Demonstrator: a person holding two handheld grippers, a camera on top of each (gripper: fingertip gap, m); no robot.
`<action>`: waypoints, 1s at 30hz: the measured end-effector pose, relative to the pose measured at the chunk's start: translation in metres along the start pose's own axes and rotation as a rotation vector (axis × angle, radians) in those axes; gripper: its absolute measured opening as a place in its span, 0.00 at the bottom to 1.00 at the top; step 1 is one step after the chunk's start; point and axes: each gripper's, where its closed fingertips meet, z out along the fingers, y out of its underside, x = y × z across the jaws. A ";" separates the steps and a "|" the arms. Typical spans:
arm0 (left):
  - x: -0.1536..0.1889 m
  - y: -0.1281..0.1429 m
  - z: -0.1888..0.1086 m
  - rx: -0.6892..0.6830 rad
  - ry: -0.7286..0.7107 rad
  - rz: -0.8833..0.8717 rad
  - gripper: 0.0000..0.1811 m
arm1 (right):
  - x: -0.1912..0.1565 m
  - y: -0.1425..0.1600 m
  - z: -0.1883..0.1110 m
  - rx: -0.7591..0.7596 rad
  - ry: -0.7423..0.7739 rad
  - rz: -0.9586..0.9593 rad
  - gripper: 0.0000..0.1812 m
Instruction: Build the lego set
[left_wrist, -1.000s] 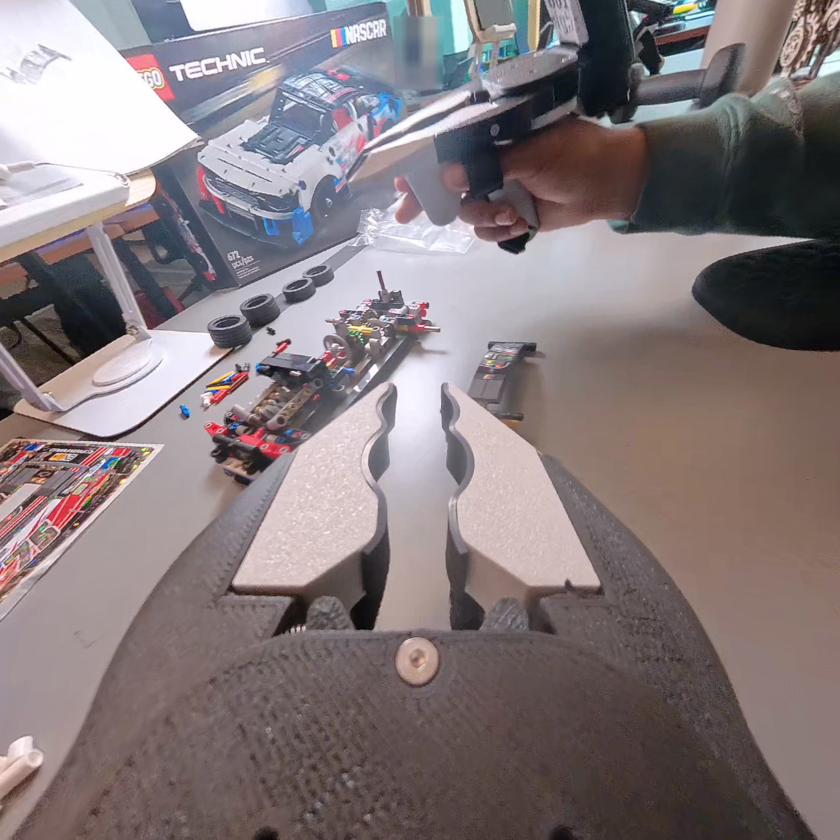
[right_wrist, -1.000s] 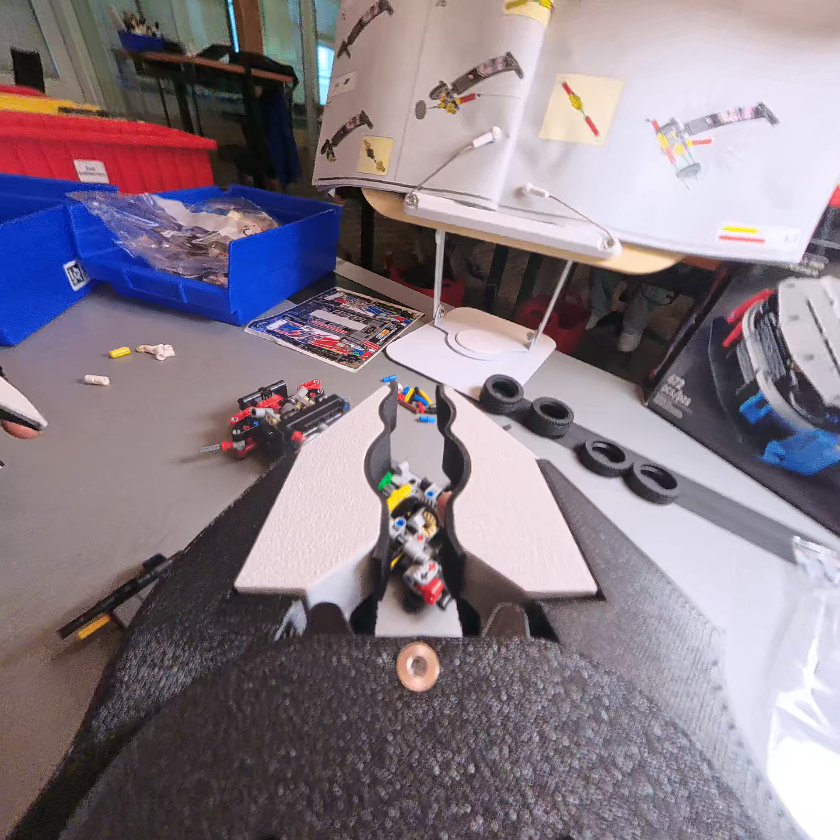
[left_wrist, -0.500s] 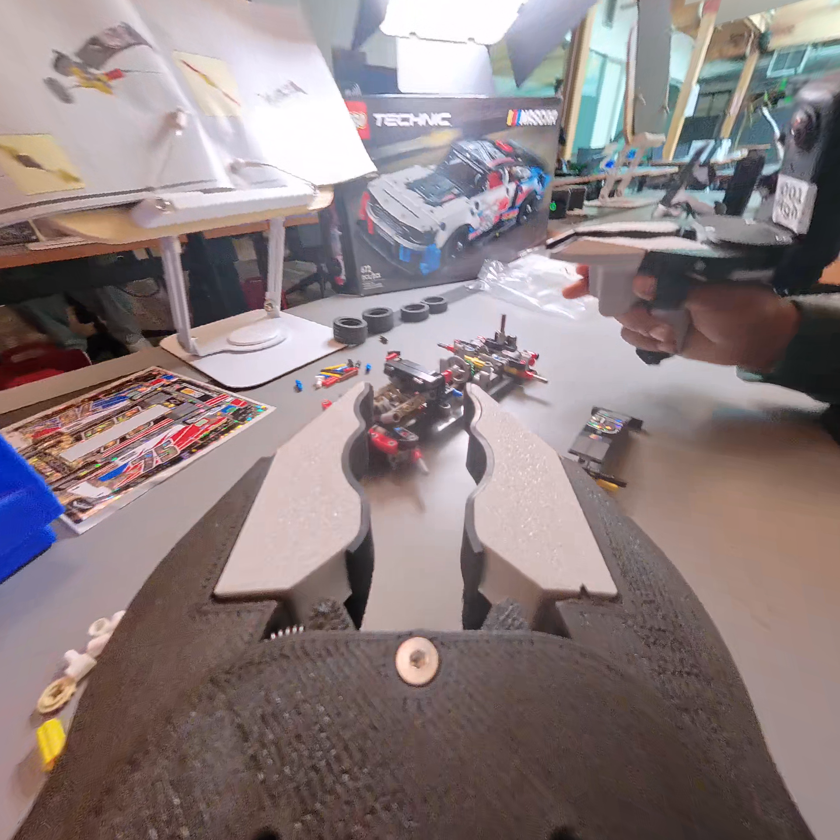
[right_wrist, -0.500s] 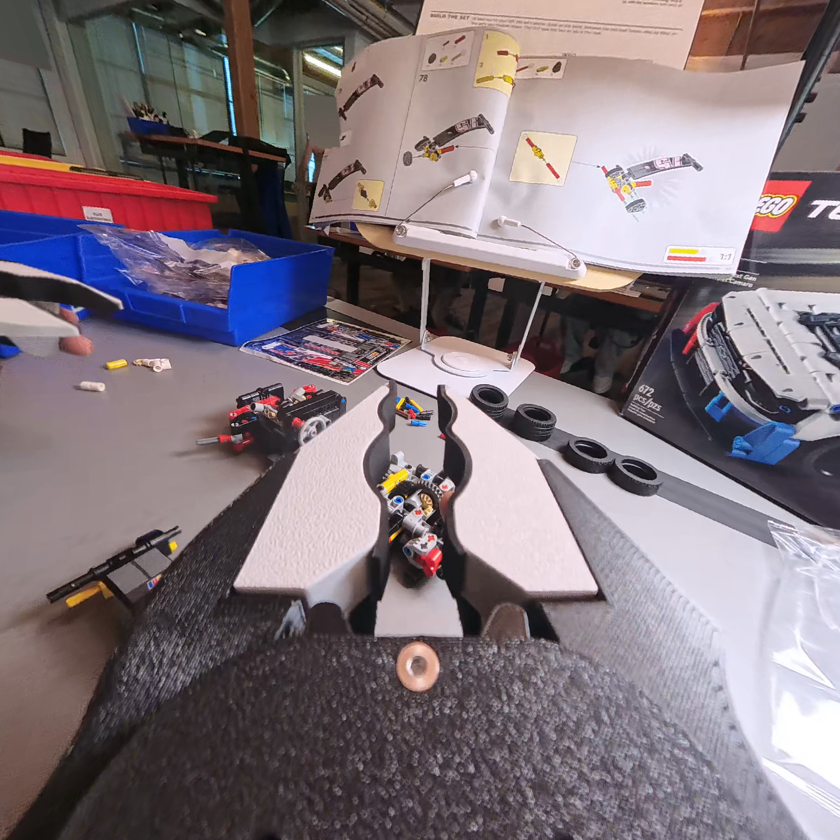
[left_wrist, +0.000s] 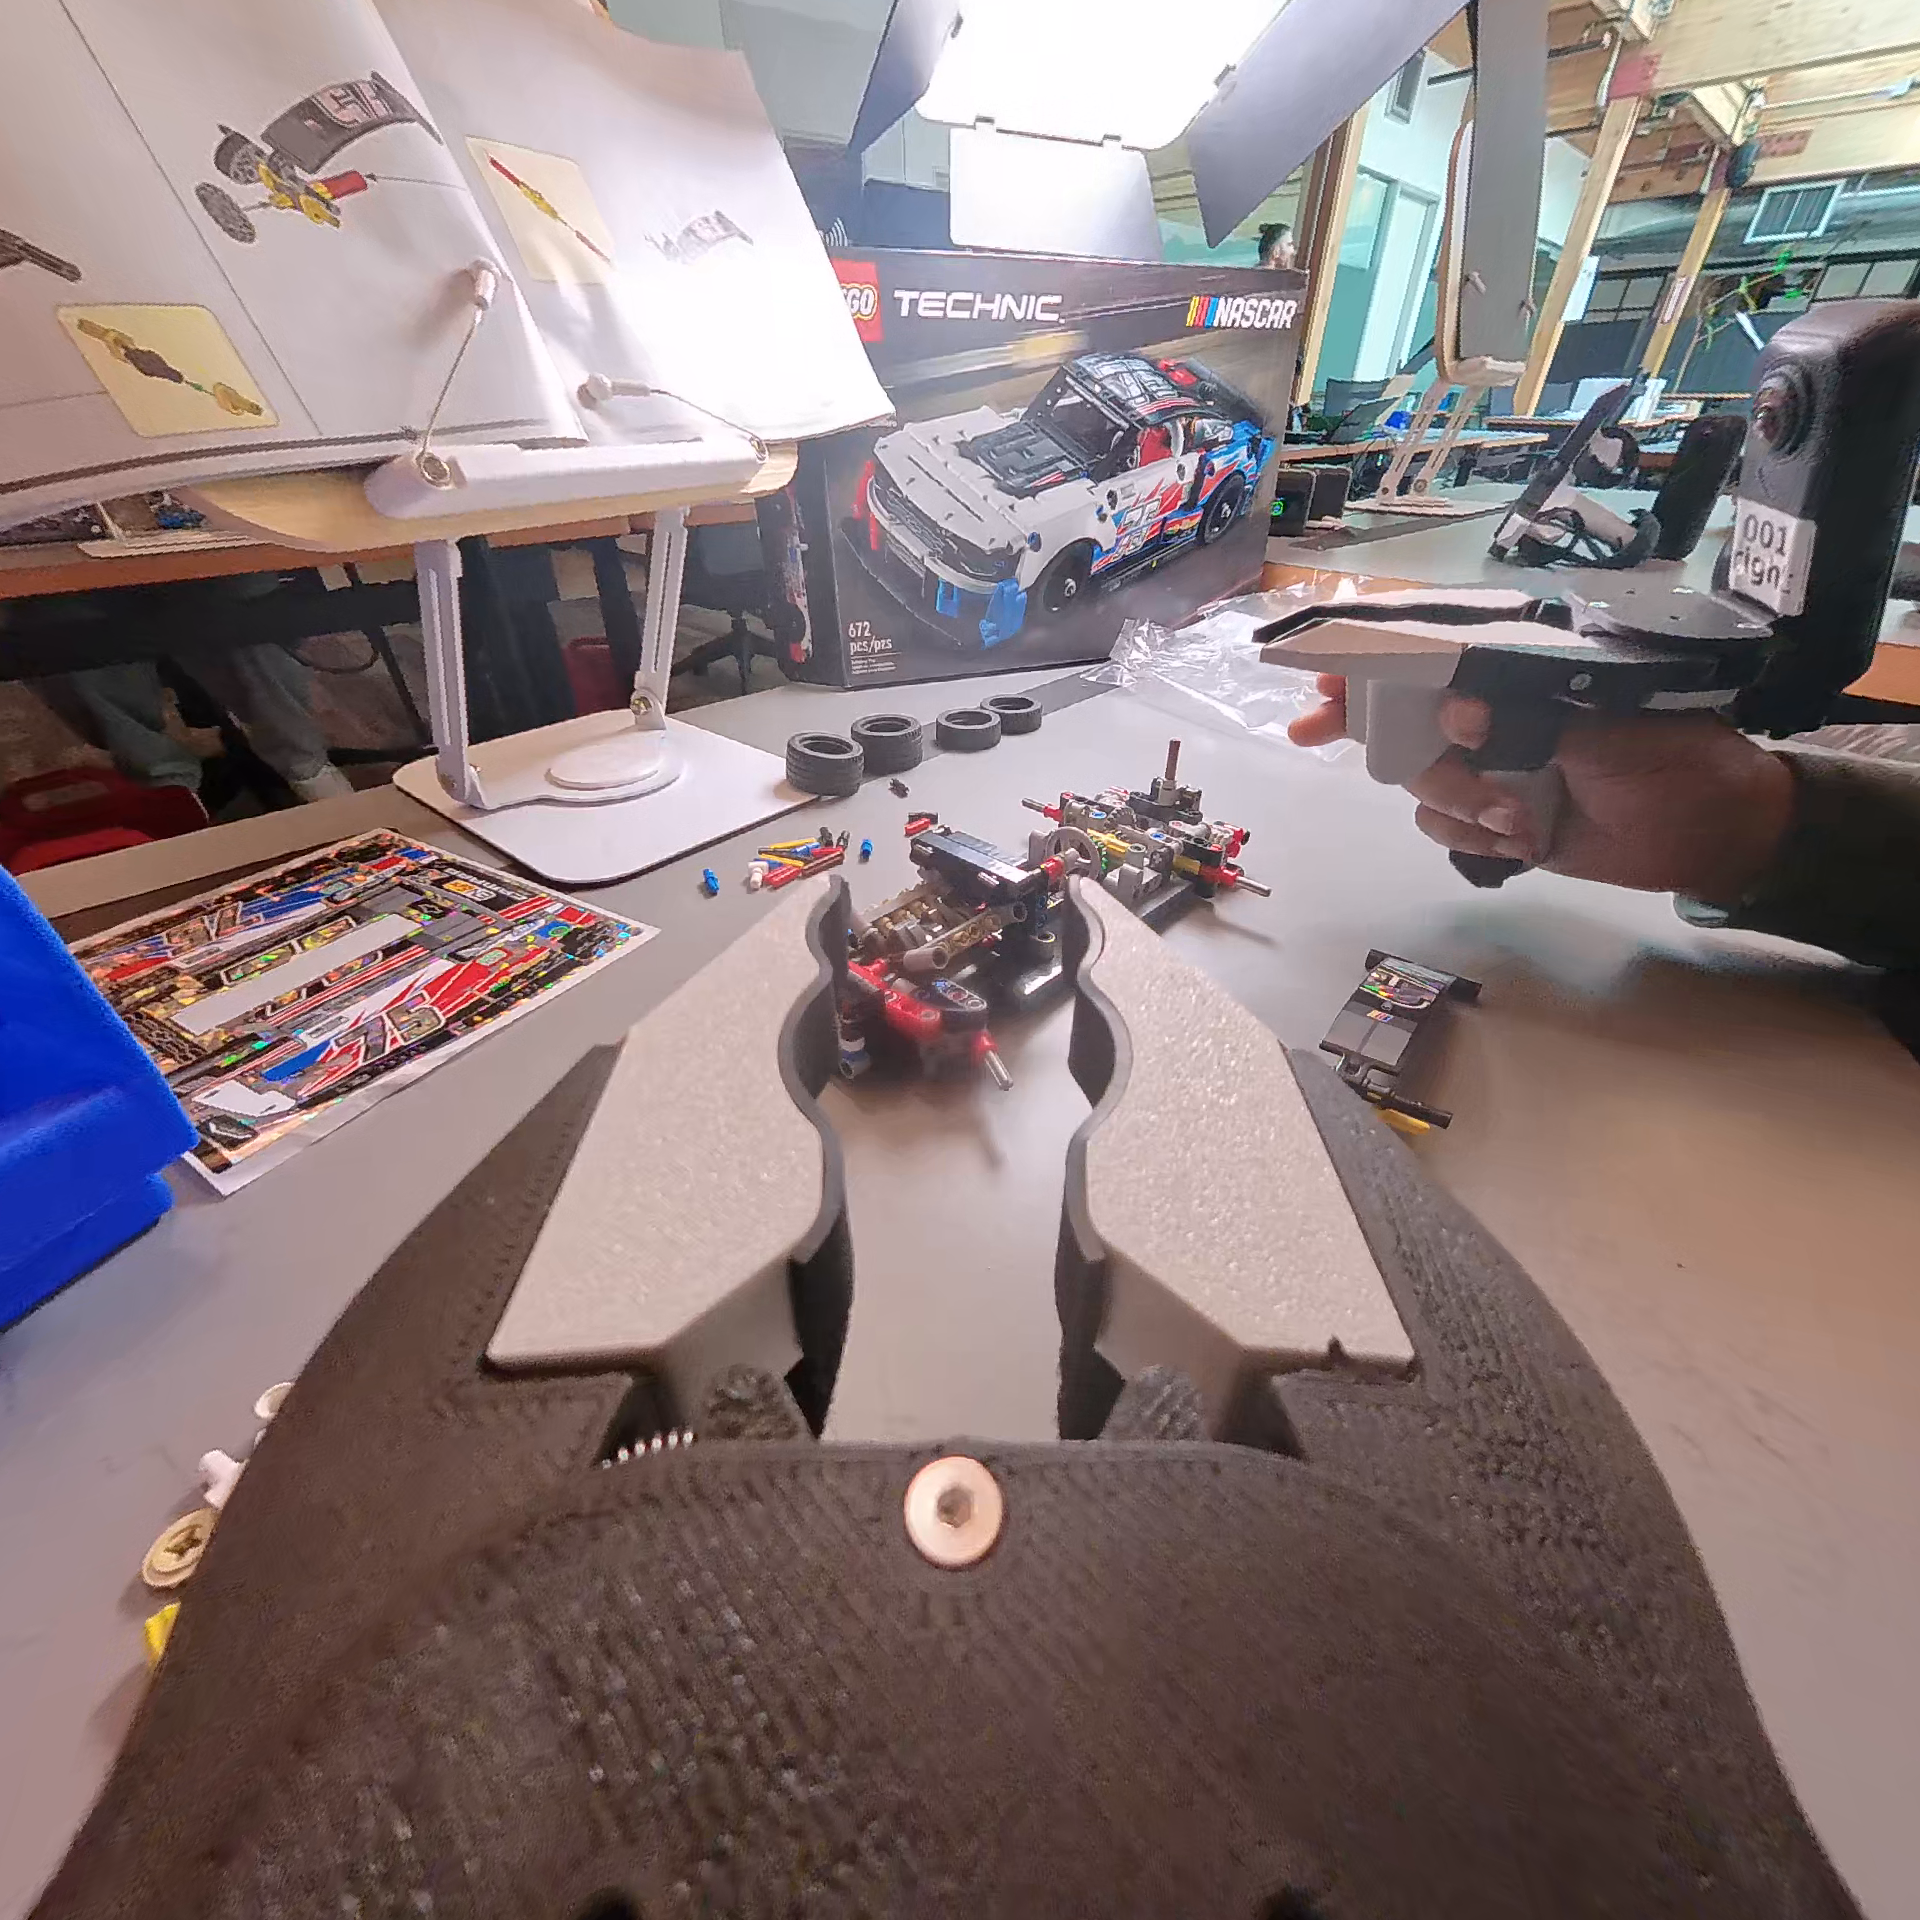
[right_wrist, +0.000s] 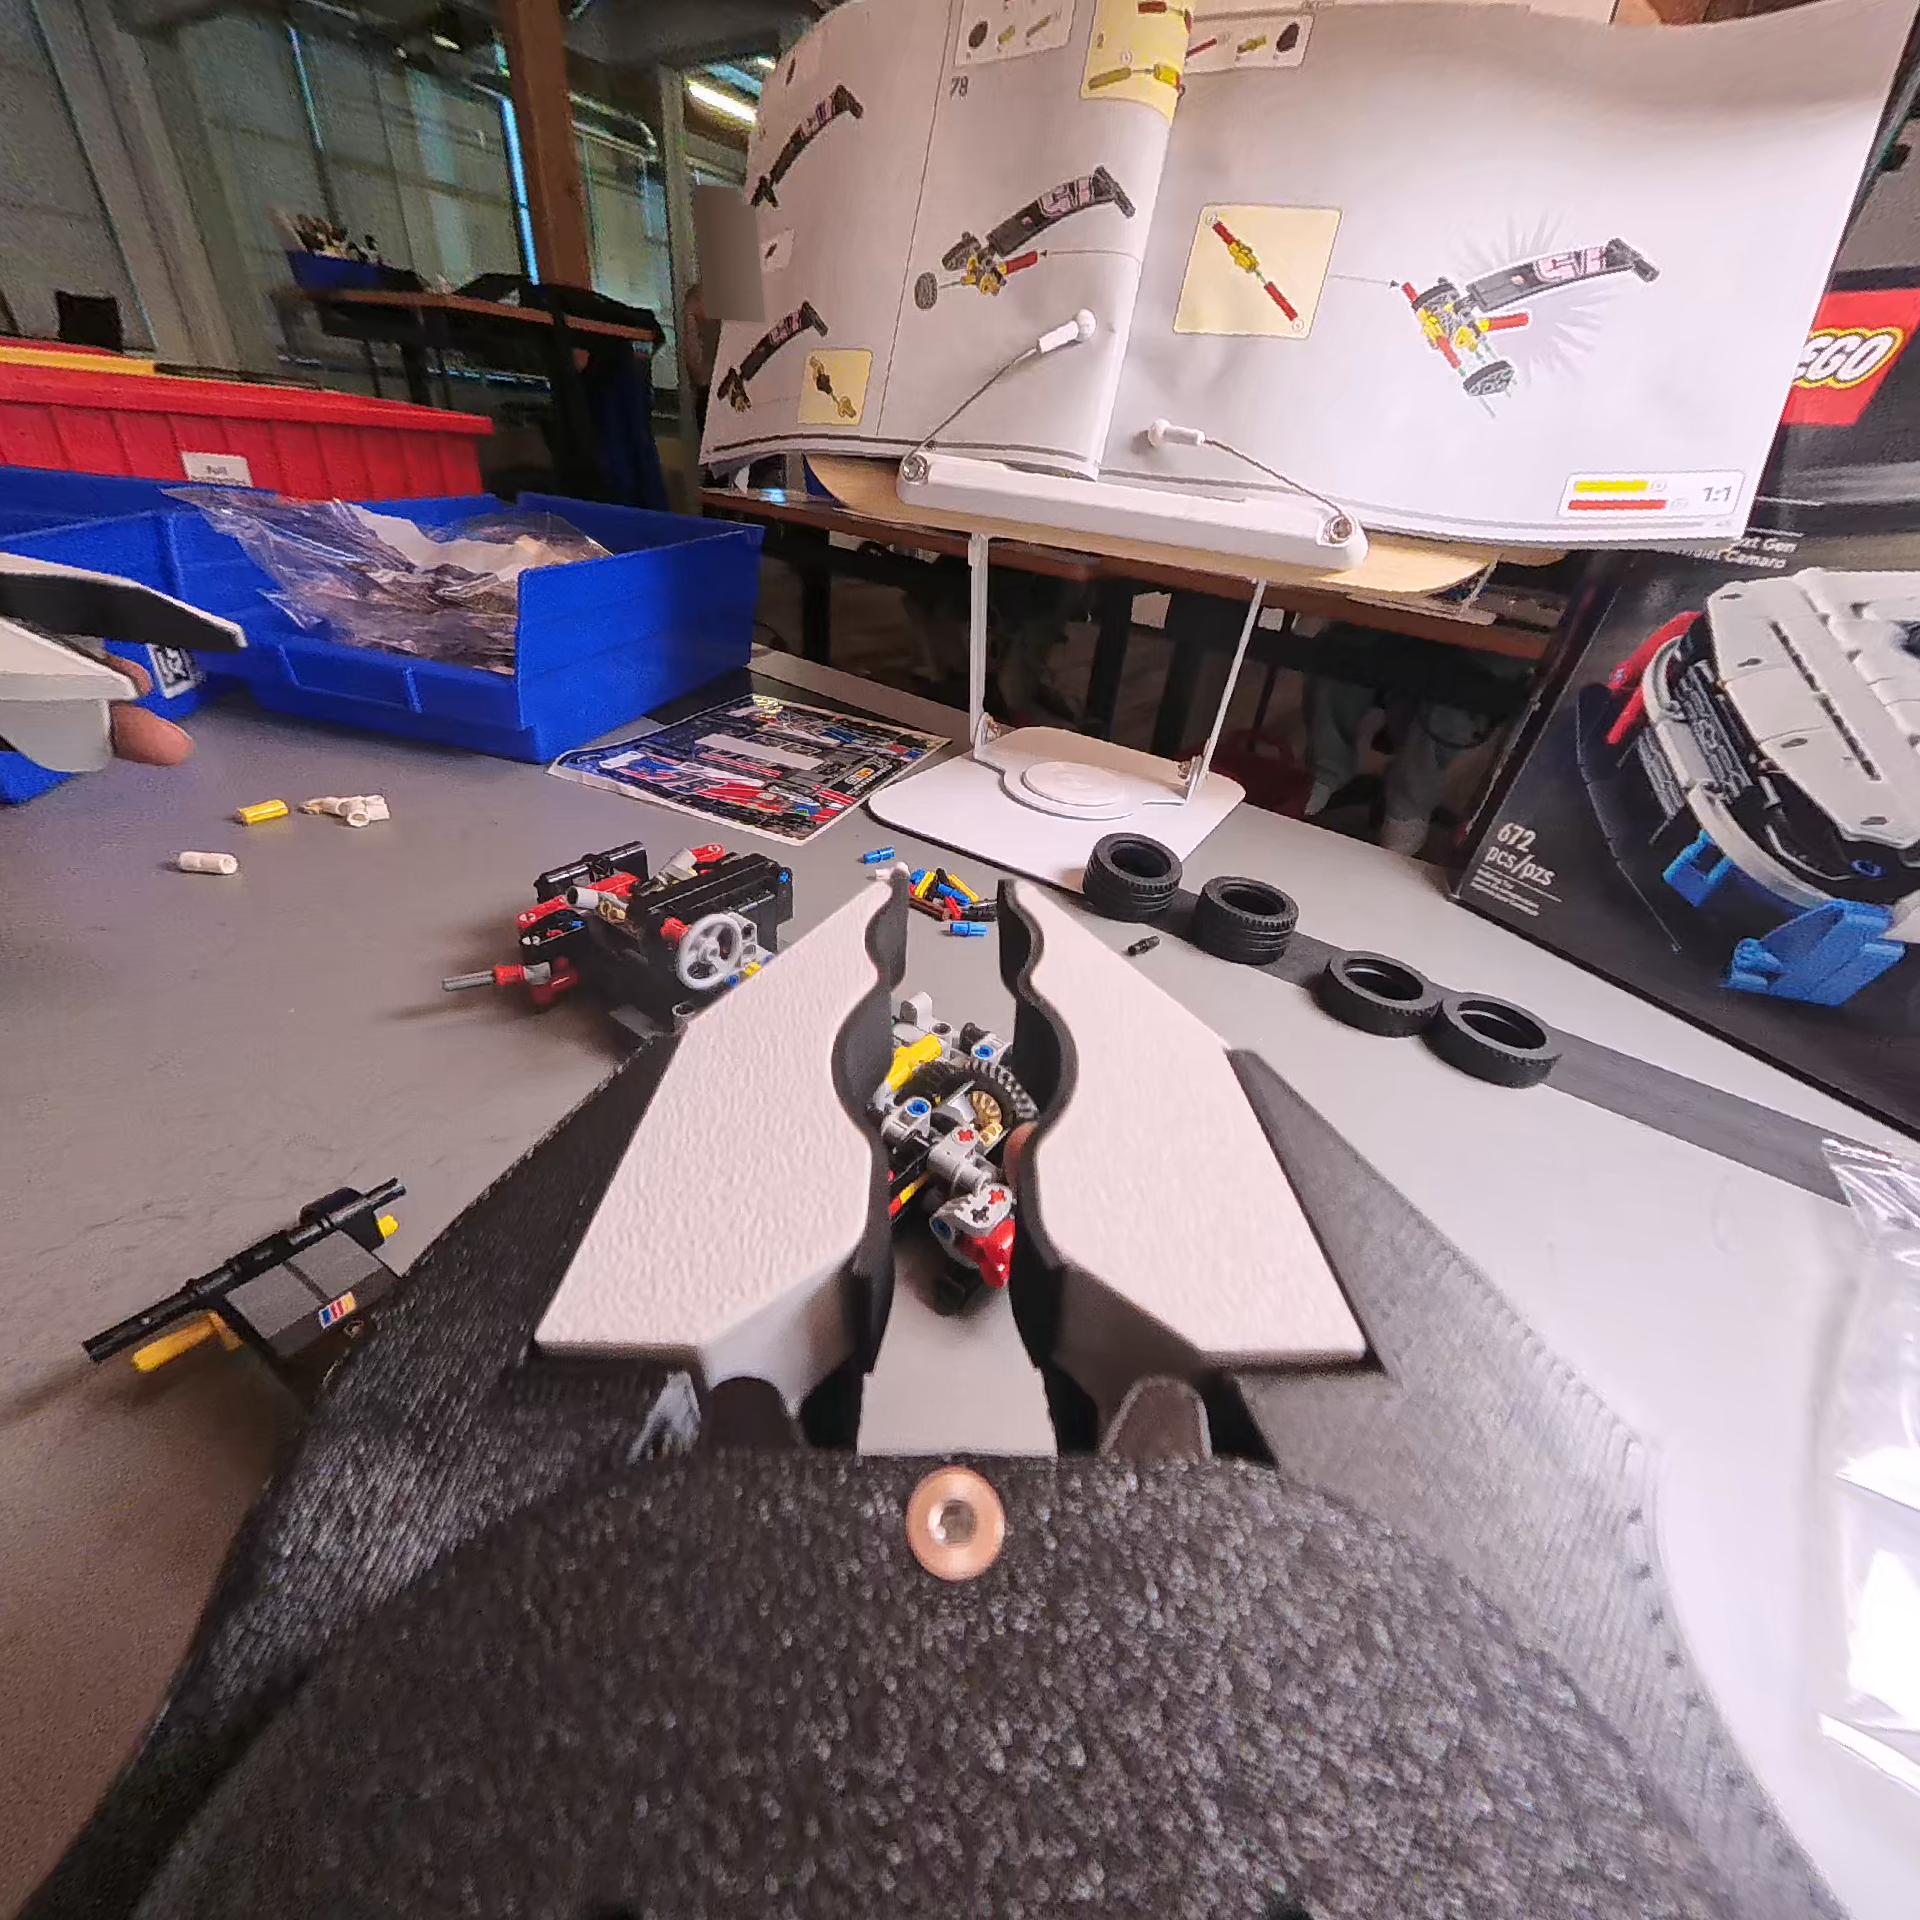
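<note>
The partly built Lego chassis (left_wrist: 987, 935), black with red, grey and yellow parts, lies on the grey table (left_wrist: 1558, 1195). My left gripper (left_wrist: 956, 909) is open and empty, low over the table, and the chassis' near end shows between its fingertips. My right gripper (right_wrist: 951, 888) hovers above the chassis' other end (right_wrist: 945, 1132), jaws a little apart, holding nothing. It also shows in the left wrist view (left_wrist: 1351, 634), held in a hand to the right of the chassis. The left gripper's tip shows at the left edge of the right wrist view (right_wrist: 156, 644).
A black stickered panel (left_wrist: 1392, 1013) lies right of the chassis. Several tyres (left_wrist: 883, 743), loose pins (left_wrist: 800, 857), a sticker sheet (left_wrist: 312, 977), the booklet on its stand (left_wrist: 416, 260), the set's box (left_wrist: 1060, 468), a plastic bag (left_wrist: 1195, 655) and a blue bin (right_wrist: 468, 623) ring the work area. The grippers' ends are close to 20 cm from one another.
My left gripper has swung to face the chassis, come closer to it and opened wider. My right gripper has shifted only slightly and its jaws have kept the same narrow gap.
</note>
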 end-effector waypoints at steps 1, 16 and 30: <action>-0.001 0.000 0.000 0.000 -0.003 0.001 0.21 | 0.001 0.002 0.000 -0.004 0.001 0.006 0.08; -0.018 -0.005 -0.007 0.021 -0.042 -0.033 0.21 | 0.002 0.009 0.004 -0.023 0.004 0.022 0.07; -0.018 -0.009 -0.009 0.032 -0.056 -0.002 0.21 | -0.001 0.008 0.006 -0.026 0.008 0.001 0.07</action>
